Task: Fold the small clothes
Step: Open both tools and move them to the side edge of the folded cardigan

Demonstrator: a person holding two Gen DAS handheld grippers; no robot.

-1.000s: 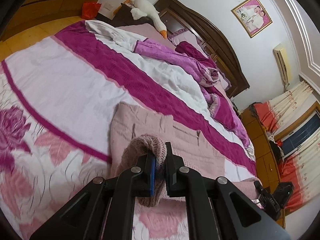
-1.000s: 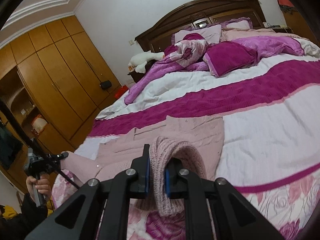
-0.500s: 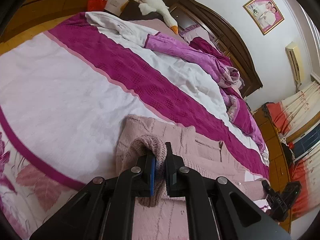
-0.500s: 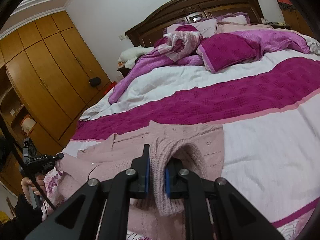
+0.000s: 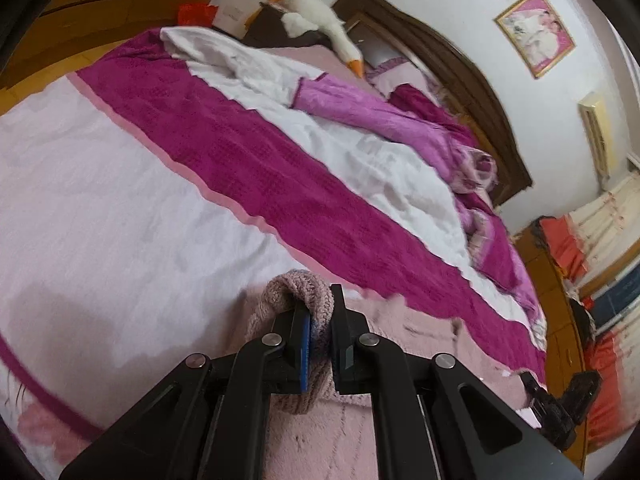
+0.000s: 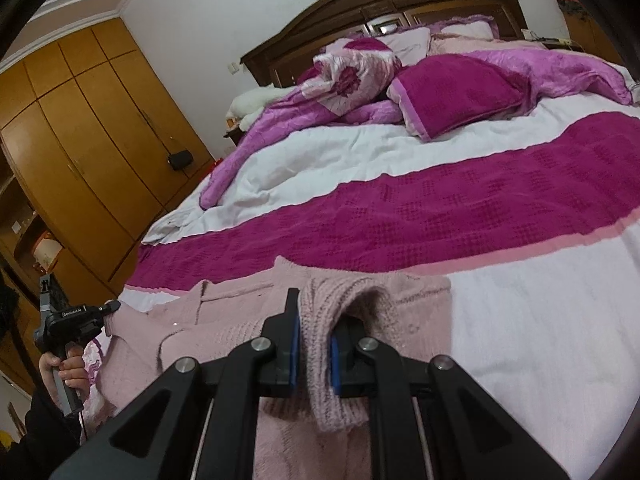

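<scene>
Left tongs and right tongs, each clamped on a hem of the pale pink knitted sweater, above the magenta-banded white bedspread.

we have two fisheye views, each mounted just behind a gripper and looking forward and down along its fingers, low and close over the bed. the left wrist view faces slantwise toward the headboard and the curtained side of the room. the right wrist view faces the headboard more squarely, with the wardrobe at its left. both share the pink sweater, the magenta stripe and the pillows.
</scene>
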